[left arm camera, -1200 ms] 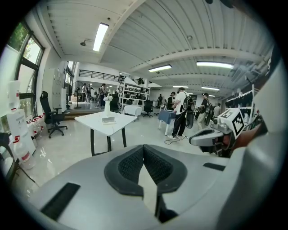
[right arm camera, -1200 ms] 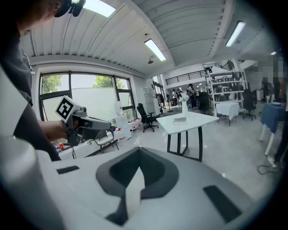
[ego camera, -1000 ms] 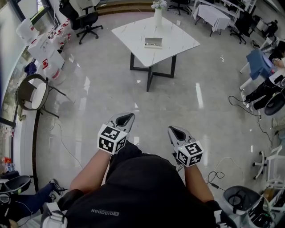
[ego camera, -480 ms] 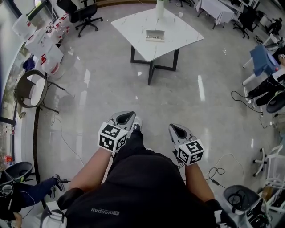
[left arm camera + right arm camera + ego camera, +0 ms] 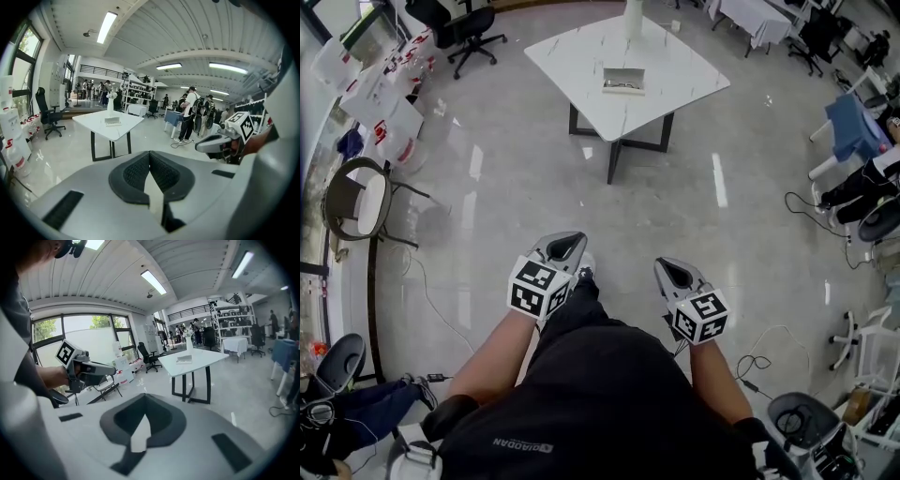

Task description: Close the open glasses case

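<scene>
Two grippers [image 5: 565,248] [image 5: 674,275] — one table [image 5: 680,67], one case [image 5: 623,82]

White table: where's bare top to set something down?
The white table is bare left of the glasses case, right of it toward the right corner, and at the near corner. Taken: the centre by the case, the far edge by the white vase.

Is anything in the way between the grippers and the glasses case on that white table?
Nothing visible does. Only shiny floor lies between the left hand-held gripper, the right hand-held gripper and the white table, where the open glasses case lies. Both are shut and hold nothing.
</scene>
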A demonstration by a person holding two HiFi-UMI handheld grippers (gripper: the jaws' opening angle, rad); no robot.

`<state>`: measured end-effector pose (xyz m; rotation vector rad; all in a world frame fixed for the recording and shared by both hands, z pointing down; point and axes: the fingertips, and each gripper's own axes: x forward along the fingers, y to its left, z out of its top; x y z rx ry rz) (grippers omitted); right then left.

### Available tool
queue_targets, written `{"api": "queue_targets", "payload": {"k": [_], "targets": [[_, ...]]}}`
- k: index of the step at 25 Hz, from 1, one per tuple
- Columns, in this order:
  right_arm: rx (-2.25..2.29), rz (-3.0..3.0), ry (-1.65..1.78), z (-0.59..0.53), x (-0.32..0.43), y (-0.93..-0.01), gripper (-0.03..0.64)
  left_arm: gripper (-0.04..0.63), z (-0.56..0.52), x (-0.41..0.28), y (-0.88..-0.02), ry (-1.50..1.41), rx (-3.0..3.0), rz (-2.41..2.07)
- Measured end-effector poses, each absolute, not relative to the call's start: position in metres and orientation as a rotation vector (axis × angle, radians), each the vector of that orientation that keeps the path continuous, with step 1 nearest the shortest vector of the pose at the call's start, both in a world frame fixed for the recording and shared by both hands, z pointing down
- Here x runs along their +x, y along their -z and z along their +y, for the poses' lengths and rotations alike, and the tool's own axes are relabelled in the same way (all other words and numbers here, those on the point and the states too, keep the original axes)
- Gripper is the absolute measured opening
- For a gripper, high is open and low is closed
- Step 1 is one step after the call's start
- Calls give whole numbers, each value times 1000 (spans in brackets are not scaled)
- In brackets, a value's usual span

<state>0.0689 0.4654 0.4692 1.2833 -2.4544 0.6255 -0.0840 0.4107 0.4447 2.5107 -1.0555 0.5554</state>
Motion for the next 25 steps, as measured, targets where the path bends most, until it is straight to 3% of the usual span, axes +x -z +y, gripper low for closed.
{"api": "queue_targets", "payload": {"k": [25], "targets": [[1389, -2389, -573, 242, 43, -439, 2, 5, 174, -96, -413, -520, 2617, -940]]}}
